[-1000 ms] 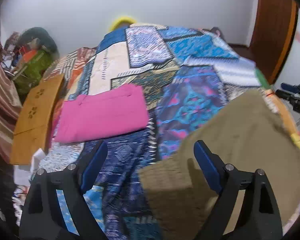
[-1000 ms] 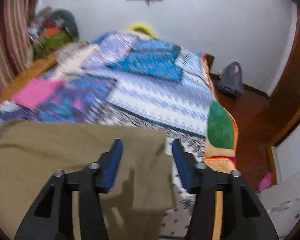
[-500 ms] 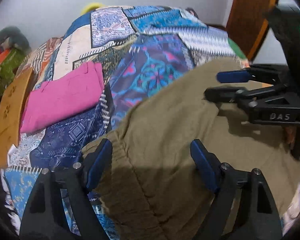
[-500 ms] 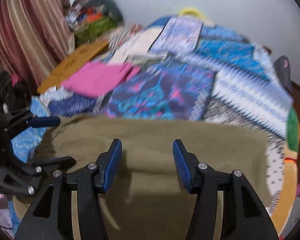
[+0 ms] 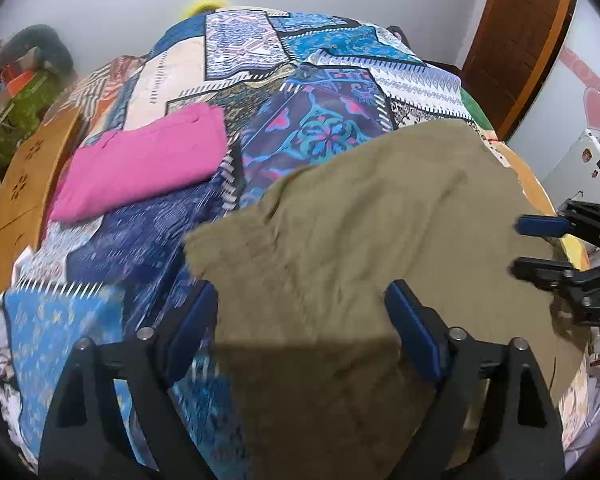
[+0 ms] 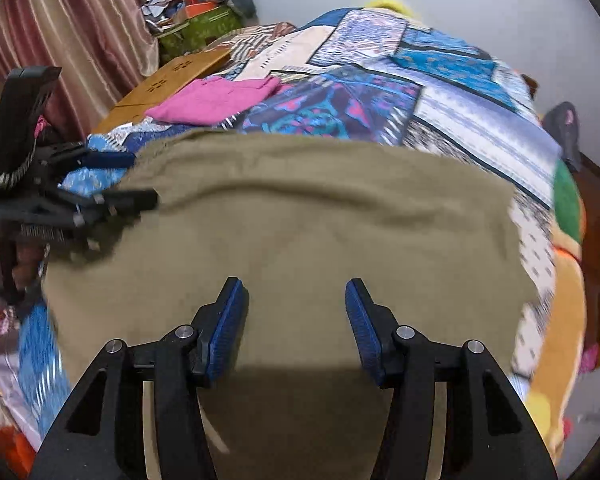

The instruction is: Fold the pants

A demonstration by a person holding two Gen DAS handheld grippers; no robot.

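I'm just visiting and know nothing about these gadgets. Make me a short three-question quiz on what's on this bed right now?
1. True or false: the folded pink garment lies on top of the olive-khaki cloth pants.
2. What covers the bed?
3. The left claw is: A clamped on cloth, B open above the pants.

Key: 1 false, they lie apart; 2 a colourful patchwork bedspread; 3 B, its jaws opening.

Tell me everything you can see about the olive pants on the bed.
The olive pants are a plain khaki-green garment of soft, woven-looking cloth, with no pattern visible. They lie spread out and mostly flat on the patchwork bedspread, slightly wrinkled, with the near part hanging over the bed's edge. Both open grippers, left gripper and right gripper, hover over them; no pad presses the cloth. The folded pink garment lies apart from them.
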